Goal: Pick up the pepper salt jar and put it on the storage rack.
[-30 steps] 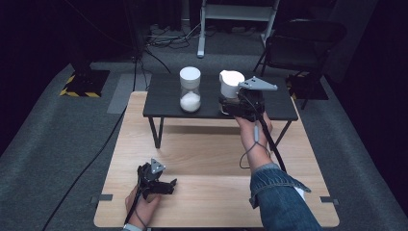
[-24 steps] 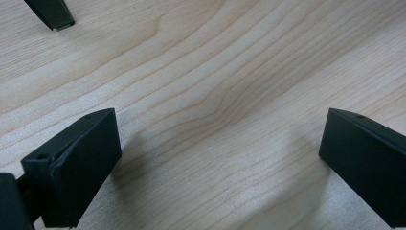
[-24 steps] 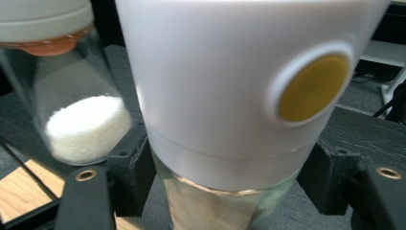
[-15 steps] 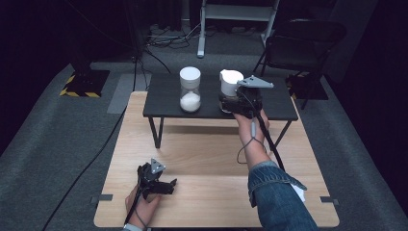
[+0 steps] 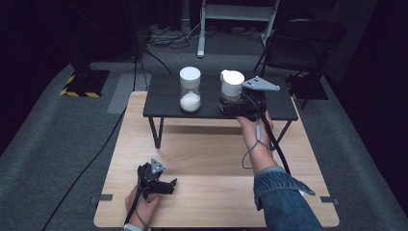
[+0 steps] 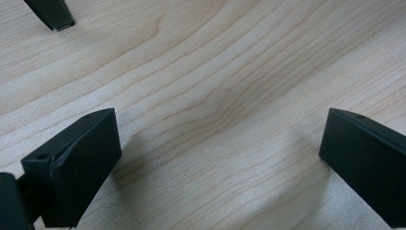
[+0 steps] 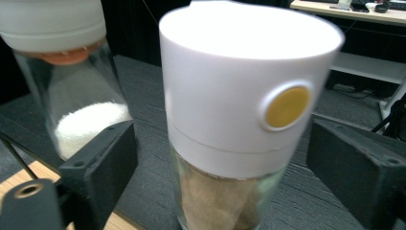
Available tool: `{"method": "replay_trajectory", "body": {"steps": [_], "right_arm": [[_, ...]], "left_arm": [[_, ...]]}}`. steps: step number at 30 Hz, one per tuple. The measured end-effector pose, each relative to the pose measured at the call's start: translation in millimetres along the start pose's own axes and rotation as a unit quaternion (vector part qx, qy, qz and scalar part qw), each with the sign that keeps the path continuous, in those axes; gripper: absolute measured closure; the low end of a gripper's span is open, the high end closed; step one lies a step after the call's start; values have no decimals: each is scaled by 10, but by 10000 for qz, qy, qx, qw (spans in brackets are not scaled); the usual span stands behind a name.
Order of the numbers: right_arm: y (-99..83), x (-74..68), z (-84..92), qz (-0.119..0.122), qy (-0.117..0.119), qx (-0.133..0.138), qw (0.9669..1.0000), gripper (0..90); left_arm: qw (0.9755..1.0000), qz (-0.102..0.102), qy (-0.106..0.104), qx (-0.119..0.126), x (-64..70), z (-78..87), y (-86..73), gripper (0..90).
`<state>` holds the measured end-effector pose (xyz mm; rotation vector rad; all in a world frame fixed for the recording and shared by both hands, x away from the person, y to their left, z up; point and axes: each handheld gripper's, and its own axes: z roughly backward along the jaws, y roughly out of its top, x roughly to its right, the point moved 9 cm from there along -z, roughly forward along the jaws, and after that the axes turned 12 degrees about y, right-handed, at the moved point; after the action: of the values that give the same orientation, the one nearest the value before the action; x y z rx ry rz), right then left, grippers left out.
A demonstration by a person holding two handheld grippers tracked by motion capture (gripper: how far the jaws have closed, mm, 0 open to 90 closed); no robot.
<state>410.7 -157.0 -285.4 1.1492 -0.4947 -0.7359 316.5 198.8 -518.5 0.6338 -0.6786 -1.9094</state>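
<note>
1. Your right gripper (image 5: 239,107) reached onto the raised black shelf (image 5: 163,96) at the far side of the wooden table (image 5: 211,159), right up against the jar with the white lid (image 5: 231,89).
2. Its jaws had just been opening, and in the right gripper view they stood apart on either side of that jar (image 7: 239,124), with a gap showing between each pad and the glass.
3. The jar sat upright between the jaws, roughly centred, its white lid with a yellow round spot (image 7: 286,107) facing the camera and brown contents in the glass below.
4. A second jar (image 5: 190,89), white-lidded and holding white grains, stood on the same shelf to the left of the first, well apart from it and outside the jaws.
5. Your left gripper (image 5: 161,185) rested on the table near its front edge, jaws spread wide over bare wood (image 6: 215,105) with nothing between them.
</note>
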Motion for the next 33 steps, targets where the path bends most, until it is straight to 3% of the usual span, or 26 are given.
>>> {"method": "replay_trajectory", "body": {"steps": [17,33], "right_arm": [[-94,-30,546,19,66,70,10000,70],[-370,73,1130,53,-193,170,9997,70]], "left_arm": [[10000,8,2,-7,1,0,1,6],[10000,38,9,9,6,-3,-1,6]]}}
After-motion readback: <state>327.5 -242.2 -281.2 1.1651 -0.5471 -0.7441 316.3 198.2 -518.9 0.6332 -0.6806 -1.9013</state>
